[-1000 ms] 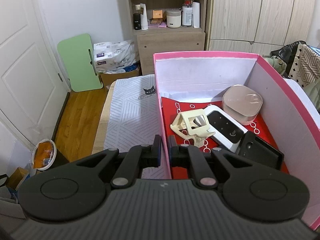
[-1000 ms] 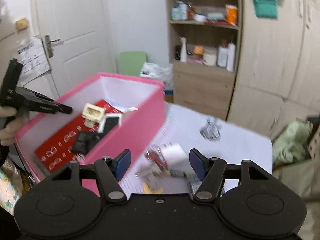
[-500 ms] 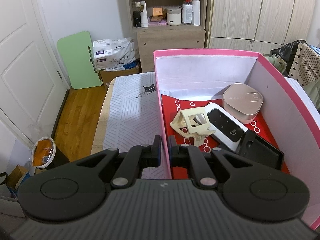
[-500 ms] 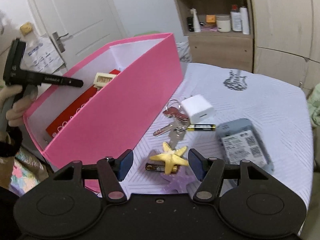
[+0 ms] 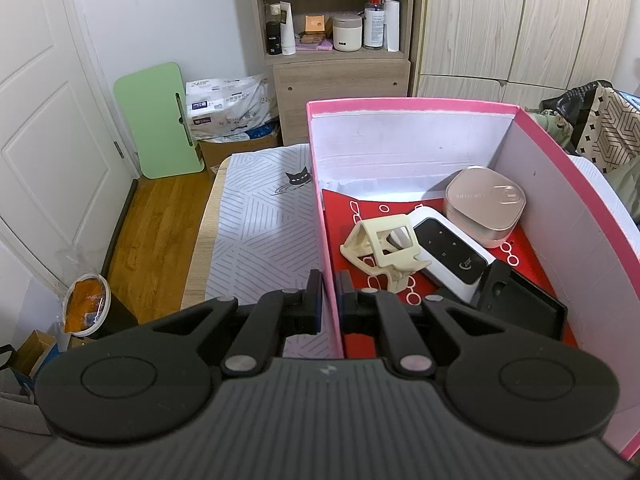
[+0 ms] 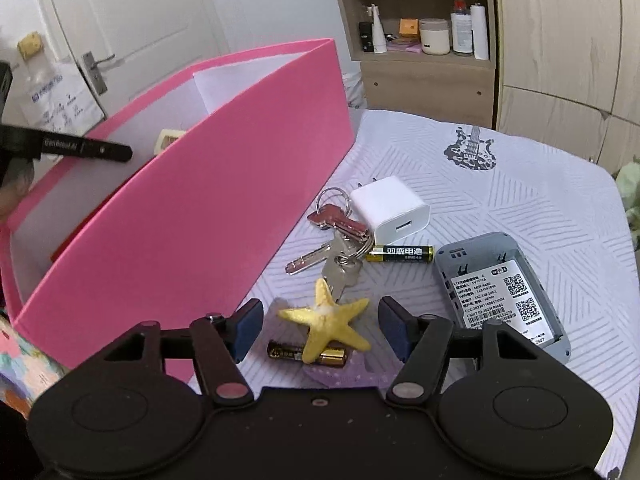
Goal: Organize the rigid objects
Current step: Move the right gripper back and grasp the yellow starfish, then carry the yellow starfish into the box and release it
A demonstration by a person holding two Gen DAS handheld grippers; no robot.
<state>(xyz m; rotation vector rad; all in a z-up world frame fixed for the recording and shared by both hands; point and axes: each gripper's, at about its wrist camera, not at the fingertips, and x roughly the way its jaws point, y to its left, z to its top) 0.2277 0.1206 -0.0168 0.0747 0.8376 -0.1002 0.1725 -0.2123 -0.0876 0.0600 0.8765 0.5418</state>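
My left gripper (image 5: 329, 294) is shut on the near left wall of the pink box (image 5: 408, 105). Inside lie a cream plastic stand (image 5: 384, 246), a white and black router (image 5: 450, 254), a rose-gold case (image 5: 486, 204) and a black tray (image 5: 520, 306). My right gripper (image 6: 320, 330) is open and low over the table, its fingers either side of a yellow starfish (image 6: 326, 316). A battery (image 6: 306, 353) and a purple starfish (image 6: 348, 374) lie under it. The box (image 6: 192, 196) stands to the left.
Beyond the starfish lie a bunch of keys (image 6: 336, 240), a white charger (image 6: 390, 208), a second battery (image 6: 400, 254) and a grey router (image 6: 500, 292) face down. The table's left edge (image 5: 200, 240) drops to the wooden floor. Shelves and wardrobes stand behind.
My right gripper has swung right and come down from above the box to the starfish, staying open. My left gripper keeps its hold on the box wall.
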